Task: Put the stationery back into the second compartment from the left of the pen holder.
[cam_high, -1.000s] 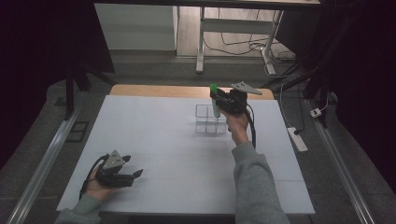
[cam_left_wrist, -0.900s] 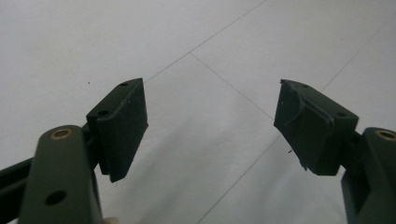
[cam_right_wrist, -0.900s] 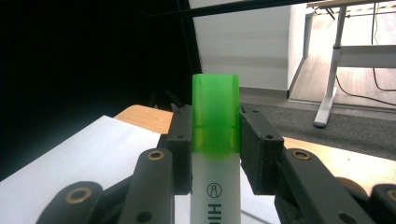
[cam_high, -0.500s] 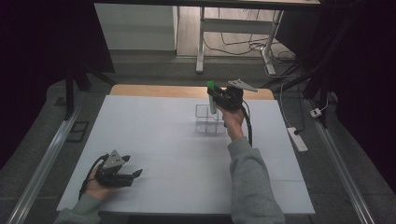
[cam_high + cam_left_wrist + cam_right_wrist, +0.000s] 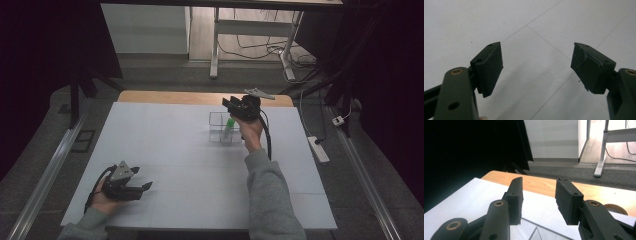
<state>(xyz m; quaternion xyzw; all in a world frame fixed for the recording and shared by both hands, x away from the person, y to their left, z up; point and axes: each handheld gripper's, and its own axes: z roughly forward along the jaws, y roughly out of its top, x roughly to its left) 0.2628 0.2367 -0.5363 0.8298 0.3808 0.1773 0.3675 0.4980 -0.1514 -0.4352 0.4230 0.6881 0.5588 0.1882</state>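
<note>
A white sheet (image 5: 175, 165) covers most of a wooden table (image 5: 165, 97), whose bare far edge shows beyond it. On the grey floor to the right lies a white power strip (image 5: 318, 148) (its cable trails away). Behind stands a white desk frame (image 5: 250, 30), with loose cables (image 5: 260, 47) beneath.

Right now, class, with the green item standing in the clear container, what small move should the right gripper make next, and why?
Probably lift the right gripper up and back from the clear container. Its jaws stand open with nothing between them, and the green item stands inside a compartment, apparently released. The left gripper rests open on the table.
</note>
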